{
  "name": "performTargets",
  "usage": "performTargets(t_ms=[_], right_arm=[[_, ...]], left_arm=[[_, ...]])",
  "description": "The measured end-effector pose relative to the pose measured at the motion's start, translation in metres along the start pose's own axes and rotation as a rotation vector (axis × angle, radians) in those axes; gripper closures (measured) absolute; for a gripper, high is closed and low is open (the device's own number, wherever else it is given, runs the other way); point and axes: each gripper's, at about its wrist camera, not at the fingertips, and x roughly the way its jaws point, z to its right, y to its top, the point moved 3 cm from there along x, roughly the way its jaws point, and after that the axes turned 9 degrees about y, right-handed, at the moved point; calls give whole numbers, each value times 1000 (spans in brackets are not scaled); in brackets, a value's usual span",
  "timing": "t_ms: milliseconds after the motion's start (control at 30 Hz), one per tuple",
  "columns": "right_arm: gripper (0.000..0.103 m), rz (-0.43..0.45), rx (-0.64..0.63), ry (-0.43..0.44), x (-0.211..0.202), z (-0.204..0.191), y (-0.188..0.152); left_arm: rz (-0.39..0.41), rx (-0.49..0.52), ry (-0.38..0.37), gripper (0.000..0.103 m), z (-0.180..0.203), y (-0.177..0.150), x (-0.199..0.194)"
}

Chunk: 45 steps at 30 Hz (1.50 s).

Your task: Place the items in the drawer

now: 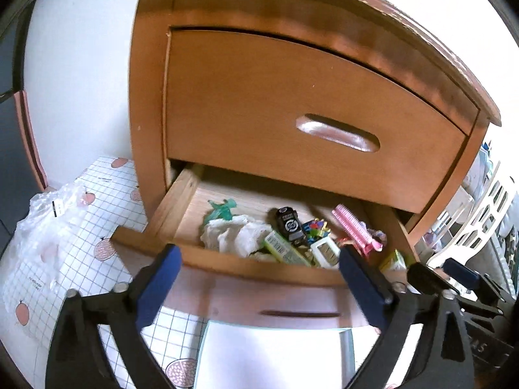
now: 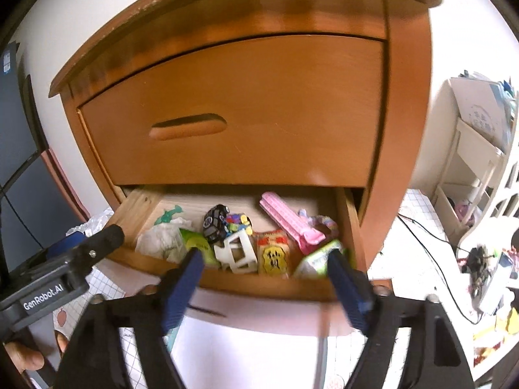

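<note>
Left wrist: pink comb [image 1: 353, 230] (lengthwise front-to-back) lies in drawer [image 1: 259, 267].

Lower drawer [image 2: 227, 280] of the wooden cabinet stands pulled open, contents exposed. Inside, left to right: crumpled white cloth [image 1: 233, 235], green packet [image 1: 283, 249], black toy car [image 2: 214, 222], white plastic frame [image 2: 238, 253], orange packet [image 2: 273, 254] (printing unreadable), pink comb [image 2: 285, 222] lying diagonally, green-white sachet [image 2: 319, 259] against the front right corner.
</note>
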Motion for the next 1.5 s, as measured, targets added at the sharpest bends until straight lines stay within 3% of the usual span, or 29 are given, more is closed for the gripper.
performTargets(t_ms=[167, 600, 1033, 1500], right_arm=[[0, 3, 16, -7, -9, 4, -19], [0, -44, 8, -29, 19, 10, -30], [0, -59, 25, -21, 62, 25, -2], [0, -49, 25, -26, 66, 21, -3]], left_arm=[[-14, -8, 15, 0, -5, -16, 0], [-55, 8, 34, 0, -3, -27, 37], [-64, 21, 33, 0, 7, 5, 86], [-72, 31, 43, 0, 15, 3, 96]])
